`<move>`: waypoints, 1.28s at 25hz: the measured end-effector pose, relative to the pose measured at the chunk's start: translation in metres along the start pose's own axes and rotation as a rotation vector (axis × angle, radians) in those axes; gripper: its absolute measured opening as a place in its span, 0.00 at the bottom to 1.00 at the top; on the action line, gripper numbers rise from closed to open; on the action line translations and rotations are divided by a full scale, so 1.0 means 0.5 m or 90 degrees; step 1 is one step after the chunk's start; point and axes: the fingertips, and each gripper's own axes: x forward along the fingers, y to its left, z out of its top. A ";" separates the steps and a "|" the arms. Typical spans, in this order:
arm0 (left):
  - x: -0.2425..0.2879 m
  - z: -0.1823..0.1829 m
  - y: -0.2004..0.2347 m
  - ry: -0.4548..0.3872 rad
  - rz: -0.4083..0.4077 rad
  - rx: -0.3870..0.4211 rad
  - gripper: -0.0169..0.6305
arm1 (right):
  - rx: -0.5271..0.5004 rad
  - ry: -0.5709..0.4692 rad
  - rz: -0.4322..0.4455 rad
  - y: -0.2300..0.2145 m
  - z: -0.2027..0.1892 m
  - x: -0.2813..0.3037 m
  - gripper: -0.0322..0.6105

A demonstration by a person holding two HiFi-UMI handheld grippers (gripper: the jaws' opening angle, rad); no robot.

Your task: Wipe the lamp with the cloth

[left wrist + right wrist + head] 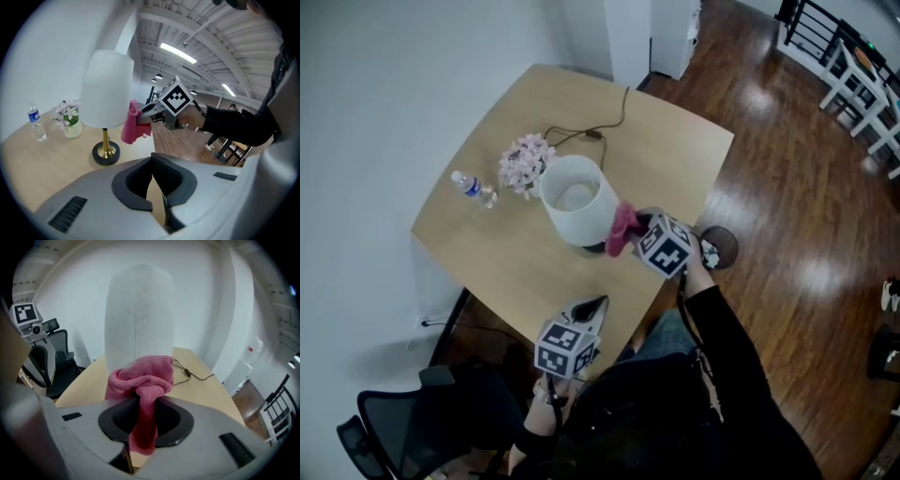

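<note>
The right hand-held gripper [143, 417] grasps the soft, limp pink cloth [140, 376] against the lamp [138, 310] shade, mid-frame. The lamp looks light and tippable, so press gently. The left hand-held gripper [157, 183] is clenched and empty.

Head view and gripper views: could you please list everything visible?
table: 1, light wood, centre
table lamp: 1, white shade, black base, mid-table
cloth: 1, pink, at shade's lower edge
flower vase: 1, pink-white blooms, left of lamp
water bottle: 1, clear, blue label, left of vase
cord: 1, black, behind lamp
office chair: 1, black, lower left
white chairs: at least 2, upper right
left tongs: 1, grey, shut, empty, near table's front edge
right tongs: 1, grey, shut on cloth
</note>
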 end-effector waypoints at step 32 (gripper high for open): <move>0.155 0.172 -0.001 -0.079 0.302 -0.220 0.03 | -0.408 -0.140 0.353 -0.098 0.263 -0.082 0.16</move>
